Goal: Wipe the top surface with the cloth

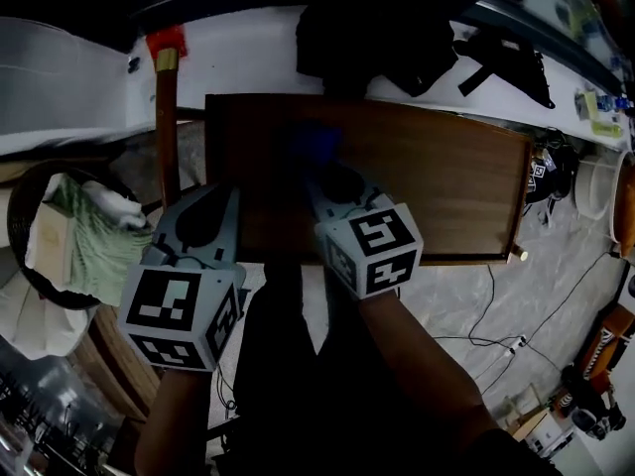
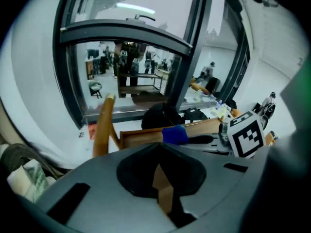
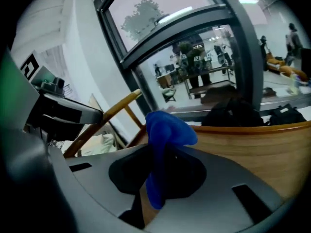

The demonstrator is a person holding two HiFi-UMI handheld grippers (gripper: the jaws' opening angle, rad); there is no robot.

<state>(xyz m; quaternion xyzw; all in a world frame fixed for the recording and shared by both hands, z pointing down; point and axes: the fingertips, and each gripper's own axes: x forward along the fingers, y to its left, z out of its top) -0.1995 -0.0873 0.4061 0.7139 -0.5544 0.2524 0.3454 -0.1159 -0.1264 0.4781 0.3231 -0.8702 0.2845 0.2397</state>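
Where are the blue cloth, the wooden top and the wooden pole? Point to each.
blue cloth (image 3: 167,127): right gripper view, on its bunched upper fold.
wooden top (image 1: 446,181): head view, on its bare right half.
wooden pole (image 1: 167,137): head view, on the middle of its shaft.

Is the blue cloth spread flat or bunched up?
Bunched up: the cloth sticks up as a wad, pinched by the right hand-held gripper.

The head view looks steeply down from close above on the rectangular brown wooden desk, with the left gripper and right gripper at its near edge. Both gripper views sit low there and face far, toward the dark-framed window. They share the crumpled blue cloth, the desk top and the slanted wooden pole.
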